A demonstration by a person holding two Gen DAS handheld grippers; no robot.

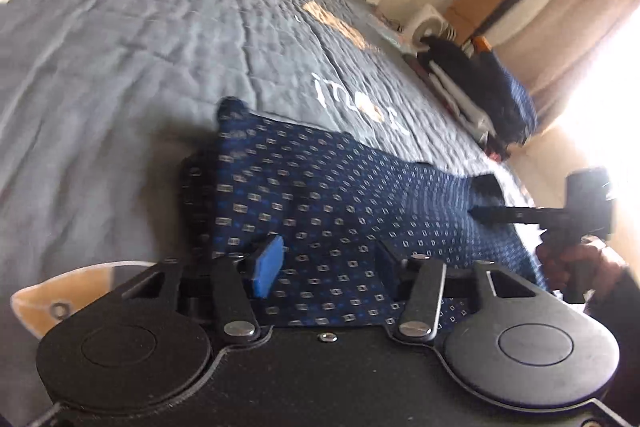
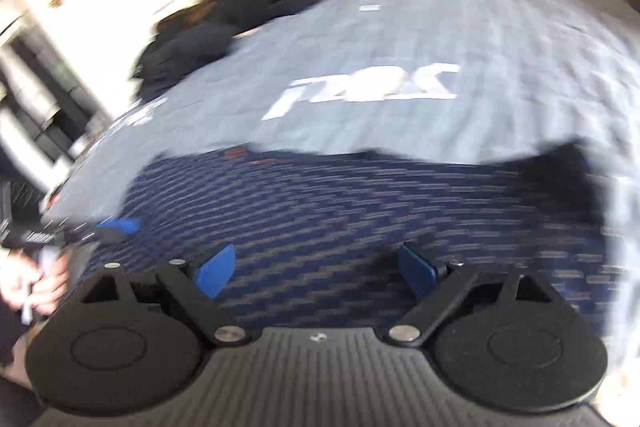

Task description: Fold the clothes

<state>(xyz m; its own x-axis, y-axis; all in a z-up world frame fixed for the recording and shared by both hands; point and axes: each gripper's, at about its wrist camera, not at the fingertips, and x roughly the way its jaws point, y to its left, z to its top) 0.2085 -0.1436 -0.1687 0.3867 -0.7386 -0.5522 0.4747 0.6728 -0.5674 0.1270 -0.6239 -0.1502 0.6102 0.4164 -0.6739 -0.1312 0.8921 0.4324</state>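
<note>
While the patterned blue shirt (image 1: pixel 320 195) lies spread on the bed (image 1: pixel 120 67), I bring both grippers over its near edge.

My left gripper (image 1: pixel 332 267) stands half open over the cloth, gripping nothing; my right gripper (image 2: pixel 316 267), wide and empty, hovers above it too. The fabric looks light, soft and floppy, so I judge an edge or corner the best hold.
</note>
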